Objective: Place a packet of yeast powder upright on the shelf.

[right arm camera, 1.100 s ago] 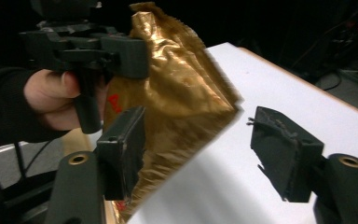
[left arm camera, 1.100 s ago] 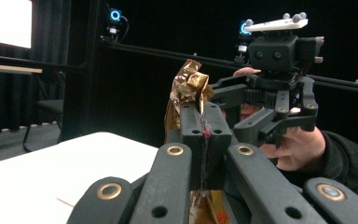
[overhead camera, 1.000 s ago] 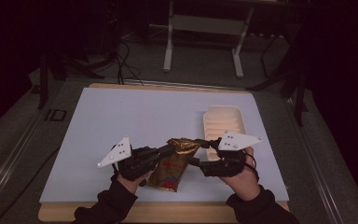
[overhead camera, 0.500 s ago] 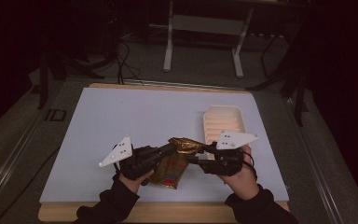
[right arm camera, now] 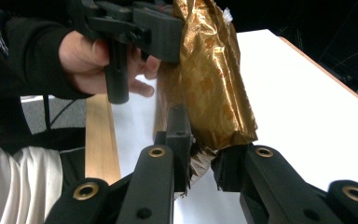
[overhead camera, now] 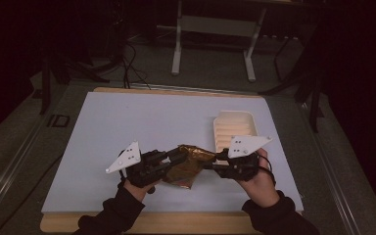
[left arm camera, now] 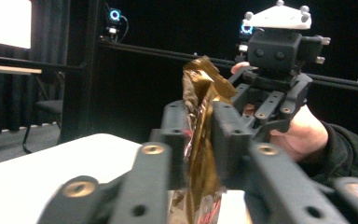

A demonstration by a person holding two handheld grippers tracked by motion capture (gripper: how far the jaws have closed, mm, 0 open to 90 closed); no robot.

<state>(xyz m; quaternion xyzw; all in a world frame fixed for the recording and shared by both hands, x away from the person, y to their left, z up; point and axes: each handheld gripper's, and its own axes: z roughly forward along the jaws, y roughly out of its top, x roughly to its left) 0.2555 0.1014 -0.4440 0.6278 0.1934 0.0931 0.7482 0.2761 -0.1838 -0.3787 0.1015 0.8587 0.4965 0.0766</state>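
Note:
A crinkled gold foil packet (overhead camera: 190,161) is held just above the white table top (overhead camera: 142,122), near its front edge. My left gripper (overhead camera: 178,157) is shut on the packet's left side; in the left gripper view the foil packet (left arm camera: 203,135) stands pinched between the two black jaws. My right gripper (overhead camera: 210,163) is shut on the packet's right end. In the right gripper view the gold packet (right arm camera: 212,79) rises from between the jaws, with the left gripper (right arm camera: 161,30) clamped on its top.
An empty cream ribbed tray (overhead camera: 235,128) lies just behind my right gripper, at the table's right side. The table's wooden edge (overhead camera: 147,221) runs along the front. A metal stand (overhead camera: 213,34) is on the floor beyond the table.
Both grippers keep their hold on the packet. The packet has shifted slightly and its upper end looks a little more spread between them.

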